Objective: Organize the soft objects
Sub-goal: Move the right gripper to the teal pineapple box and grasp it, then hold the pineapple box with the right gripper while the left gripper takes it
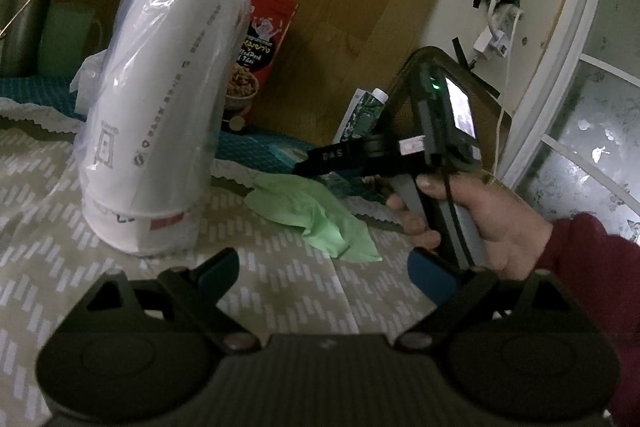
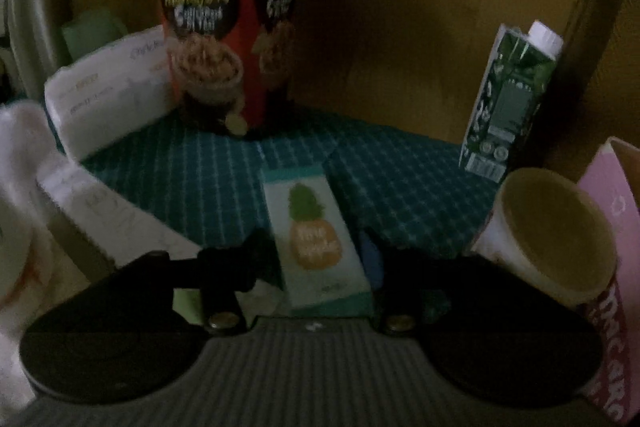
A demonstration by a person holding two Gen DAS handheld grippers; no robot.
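Jaws of the left gripper (image 1: 326, 273) stand wide apart with nothing between them, low over the pale patterned surface (image 1: 60, 211). At about 12 o'clock from those jaws lies the green cloth (image 1: 316, 211), crumpled and flat on the surface, its long axis running from 10 o'clock to 4 o'clock in the left wrist view, one corner pointing toward the lower right. At 10 o'clock stands a bagged stack of white cups (image 1: 160, 123), upright and leaning slightly right, with a red snack pouch (image 1: 260, 47) behind it. At 2 o'clock a hand (image 1: 480, 211) in a dark red sleeve grips the right gripper's handle.

Jaws of the right gripper (image 2: 316, 263) are partly open around a small pineapple-print box (image 2: 316, 247); the blurred, dark view does not show whether the pads press on it. The box lies on the blue checked cloth (image 2: 192, 179), its long axis running roughly 12 to 6 o'clock. A green carton (image 2: 508, 103) stands at 2 o'clock, a paper cup (image 2: 556, 239) at 3 o'clock.
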